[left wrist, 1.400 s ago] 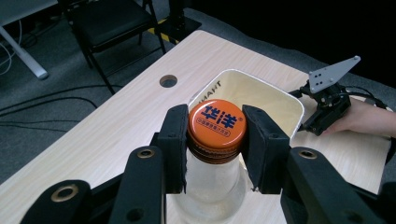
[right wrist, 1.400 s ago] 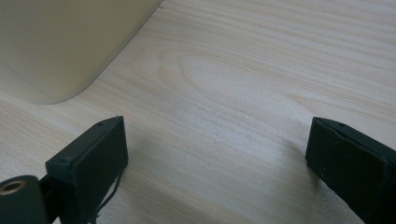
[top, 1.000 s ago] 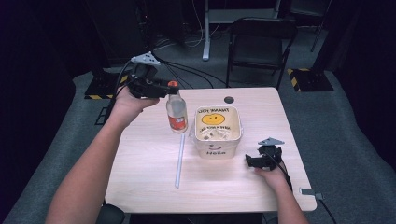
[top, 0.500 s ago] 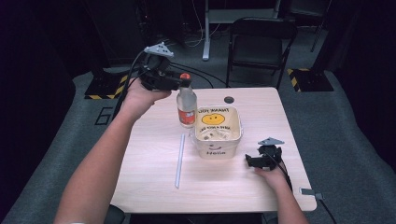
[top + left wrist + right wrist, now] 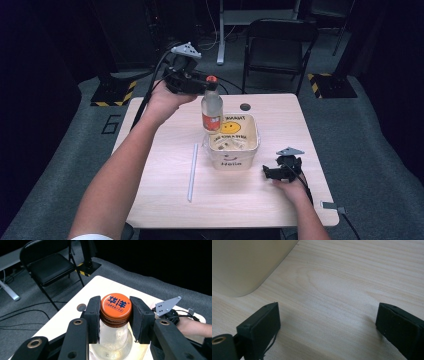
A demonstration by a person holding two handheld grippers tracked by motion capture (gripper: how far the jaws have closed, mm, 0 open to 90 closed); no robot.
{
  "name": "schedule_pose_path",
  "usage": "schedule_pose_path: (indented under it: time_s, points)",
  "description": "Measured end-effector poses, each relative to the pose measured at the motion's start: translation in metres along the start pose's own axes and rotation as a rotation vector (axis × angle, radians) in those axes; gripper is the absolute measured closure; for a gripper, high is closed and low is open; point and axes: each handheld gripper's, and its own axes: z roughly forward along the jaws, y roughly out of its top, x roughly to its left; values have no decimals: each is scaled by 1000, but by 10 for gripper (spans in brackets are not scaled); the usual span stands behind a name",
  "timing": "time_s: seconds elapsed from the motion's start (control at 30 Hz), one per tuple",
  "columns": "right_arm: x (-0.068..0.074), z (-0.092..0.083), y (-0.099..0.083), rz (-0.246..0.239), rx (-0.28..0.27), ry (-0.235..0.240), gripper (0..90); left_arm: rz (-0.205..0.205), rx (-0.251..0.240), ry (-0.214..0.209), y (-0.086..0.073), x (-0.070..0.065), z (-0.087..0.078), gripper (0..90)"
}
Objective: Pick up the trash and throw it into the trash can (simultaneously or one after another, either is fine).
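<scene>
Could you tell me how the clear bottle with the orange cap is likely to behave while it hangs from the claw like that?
The bottle is gripped only at its orange cap by the left claw, so it may swing or slip. It looks mostly empty, so probably light. Tall and narrow, it could tip if set down in the bucket.

White straw [image 5: 192, 171] on table [image 5: 165, 200]; folding chair [image 5: 280, 45] behind.

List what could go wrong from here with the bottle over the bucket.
1. The left gripper holds the clear bottle with the orange cap only by its neck, so it may swing or slip.
2. The bottle hangs over the near-left rim of the cream smiley-face bucket; lowered there, it could catch the rim and tip the bucket.
3. The right gripper rests open on the table, not steadying the bucket.
</scene>
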Motion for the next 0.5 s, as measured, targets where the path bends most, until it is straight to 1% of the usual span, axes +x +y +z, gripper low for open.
schedule_pose_path:
  time_s: [0.03, 0.07, 0.1, 0.17, 0.23, 0.27, 0.4, 0.47, 0.5]
  points:
    - [1, 0, 0, 15, -3, -2, 49, 9, 6, -7, 2, -3, 5, 630]
    - [1, 0, 0, 15, -3, -2, 49, 9, 6, -7, 2, -3, 5, 630]
    - [1, 1, 1, 16, -5, -4, 49, 16, 12, -11, 3, -3, 8, 630]
    - [1, 1, 1, 17, -4, -7, 49, 14, 11, -21, 5, -6, 14, 630]
    - [1, 1, 1, 16, -4, -7, 48, 12, 10, -29, 6, -9, 23, 630]
    - [1, 1, 1, 16, -4, -7, 48, 12, 10, -29, 6, -9, 23, 630]
    - [1, 1, 1, 16, -4, -6, 48, 19, 23, -25, 4, -11, 35, 630]
    - [1, 1, 1, 15, -4, -5, 48, 36, 43, -18, 1, -12, 44, 630]
    - [1, 1, 1, 15, -4, -5, 48, 38, 51, -19, 0, -12, 46, 631]
